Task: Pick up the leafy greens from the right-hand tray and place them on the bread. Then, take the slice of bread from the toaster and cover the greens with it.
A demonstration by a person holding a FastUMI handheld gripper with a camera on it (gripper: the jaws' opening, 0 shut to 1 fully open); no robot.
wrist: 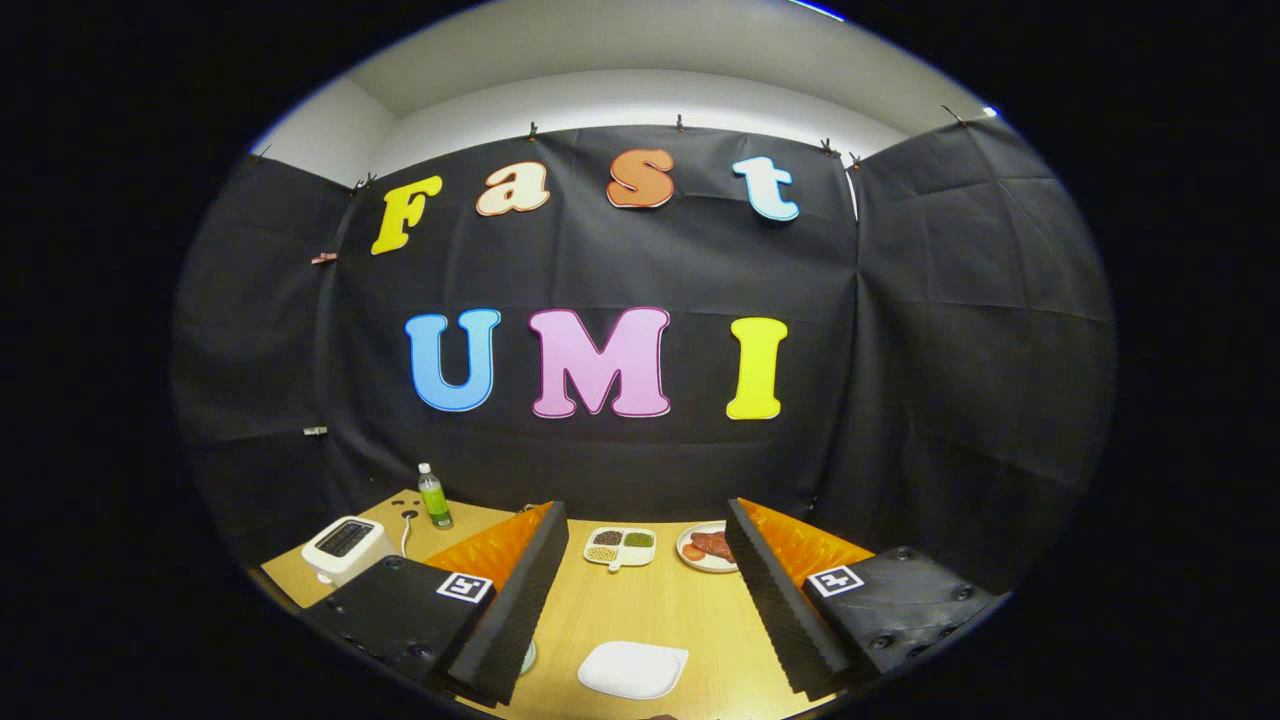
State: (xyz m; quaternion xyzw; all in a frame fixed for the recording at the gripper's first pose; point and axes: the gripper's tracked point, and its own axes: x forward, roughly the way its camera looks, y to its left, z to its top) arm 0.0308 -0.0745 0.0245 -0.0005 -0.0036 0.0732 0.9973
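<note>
My gripper (pixel 645 512) is open, held above the near part of a wooden table (pixel 660 605), with nothing between its fingers. A white toaster (pixel 345 546) stands to the left, outside the left finger; its top slot looks dark and I cannot tell what is in it. Between the fingers, close in, lies a pale flat rounded-square thing (pixel 632 668); I cannot tell whether it is a plate or a slice of bread. Beyond the fingers, at the far edge, is a round plate (pixel 705 547) with reddish food, partly hidden by the right finger.
A white divided tray (pixel 620 546) with dark, tan and green fillings lies at the far edge, left of the round plate. A green bottle (pixel 434 497) stands behind the toaster. A pale green rim (pixel 527 656) peeks out beside the left finger. Black cloth walls close in the table.
</note>
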